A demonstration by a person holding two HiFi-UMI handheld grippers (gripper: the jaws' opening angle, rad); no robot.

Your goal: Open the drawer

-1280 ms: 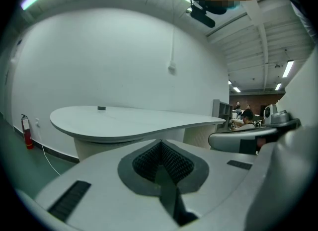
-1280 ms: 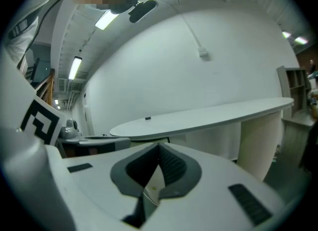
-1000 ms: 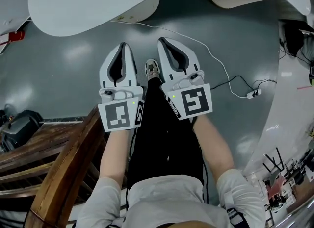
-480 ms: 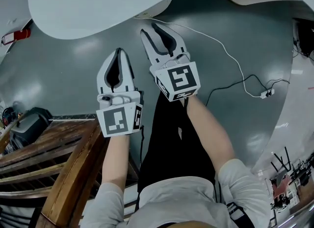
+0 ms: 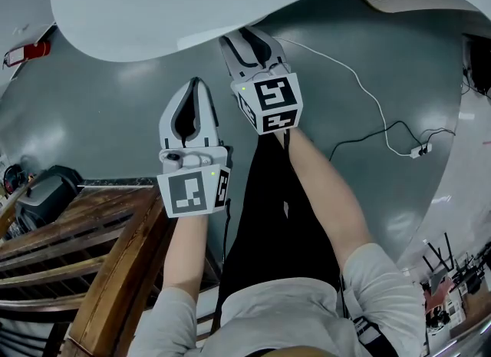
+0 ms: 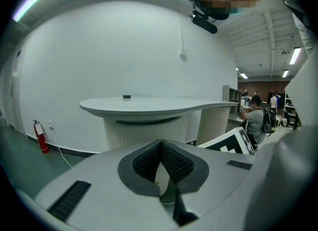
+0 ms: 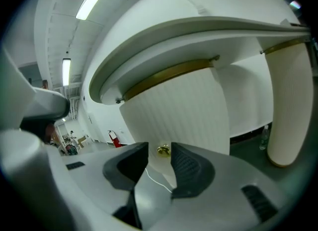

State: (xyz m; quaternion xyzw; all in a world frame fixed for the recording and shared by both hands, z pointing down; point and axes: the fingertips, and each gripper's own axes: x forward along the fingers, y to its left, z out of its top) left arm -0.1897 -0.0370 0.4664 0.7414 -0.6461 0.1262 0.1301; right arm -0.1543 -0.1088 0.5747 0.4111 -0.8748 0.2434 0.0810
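Observation:
A small brass knob (image 7: 163, 150) sticks out of the white ribbed pedestal front (image 7: 189, 106) under the curved tabletop (image 5: 176, 2). My right gripper (image 7: 160, 151) points at it, its jaws opening. The knob shows in the gap between the fingertips, and the pads do not press on it. In the head view the right gripper (image 5: 247, 41) reaches under the tabletop's edge. My left gripper (image 5: 195, 85) hangs lower and to the left over the grey floor. It is shut and holds nothing, and in its own view the left gripper (image 6: 161, 143) faces the desk from farther off.
A wooden bench (image 5: 100, 263) fills the lower left, with a black bag (image 5: 46, 190) beside it. A white cable (image 5: 360, 79) runs across the floor to a power strip (image 5: 418, 150). A red fire extinguisher (image 6: 42, 138) stands by the wall. The person's black trousers (image 5: 268, 217) are below.
The right gripper has moved forward and down until its tips are under the tabletop's edge, and its jaws have gone from shut to open. The left gripper has shifted only a little.

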